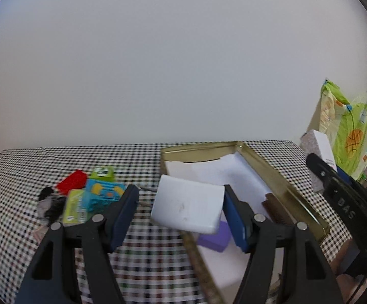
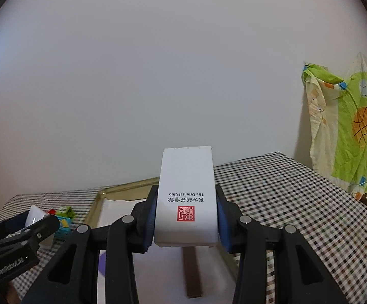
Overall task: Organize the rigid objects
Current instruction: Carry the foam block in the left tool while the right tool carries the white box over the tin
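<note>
My left gripper (image 1: 180,202) is clamped on a white block (image 1: 187,204), held over the near-left edge of the gold tray (image 1: 279,177). My right gripper (image 2: 186,217) grips a white carton (image 2: 187,190) with a red seal, above the tray's right side. In the tray: purple block (image 1: 215,238), brown bar (image 1: 277,209). Toy pile (image 1: 94,192) sits at the table's (image 1: 145,157) left end.

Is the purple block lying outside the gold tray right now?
No. In the left wrist view the purple block lies on the white liner inside the gold tray.
</note>
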### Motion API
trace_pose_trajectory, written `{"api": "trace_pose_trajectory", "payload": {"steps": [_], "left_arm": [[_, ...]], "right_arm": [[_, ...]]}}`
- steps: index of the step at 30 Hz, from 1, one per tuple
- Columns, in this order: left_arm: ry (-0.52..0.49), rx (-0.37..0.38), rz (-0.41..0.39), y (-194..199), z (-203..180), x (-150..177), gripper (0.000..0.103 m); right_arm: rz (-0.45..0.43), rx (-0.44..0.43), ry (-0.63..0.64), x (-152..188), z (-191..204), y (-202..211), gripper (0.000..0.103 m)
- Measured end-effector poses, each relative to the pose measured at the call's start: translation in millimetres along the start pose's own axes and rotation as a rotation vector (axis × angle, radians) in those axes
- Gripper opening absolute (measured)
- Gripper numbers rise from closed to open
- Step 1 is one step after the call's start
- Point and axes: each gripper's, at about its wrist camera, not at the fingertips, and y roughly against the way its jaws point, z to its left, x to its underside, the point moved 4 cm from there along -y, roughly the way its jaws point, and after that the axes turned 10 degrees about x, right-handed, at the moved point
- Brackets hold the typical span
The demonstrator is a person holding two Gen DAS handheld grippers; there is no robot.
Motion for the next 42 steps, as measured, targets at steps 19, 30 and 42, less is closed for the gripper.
{"api": "trace_pose_trajectory", "payload": {"steps": [19, 30, 42], "left_arm": [[-0.041, -0.008, 0.105, -43.3, -41.8, 21.1, 0.066], [-0.104, -0.014, 0.121, -48.0, -55.4, 30.2, 0.066], [-0.109, -0.011, 0.128, -50.5, -57.0, 29.9, 0.066]], "right_arm": [[0.172, -0.054, 0.116, 26.0, 6.9, -44.9, 0.044], [0.235, -0.066, 0.154, 38.2, 13.3, -54.6, 0.044], [0.250, -0.091, 0.165, 39.4, 20.2, -57.3, 0.044]]}}
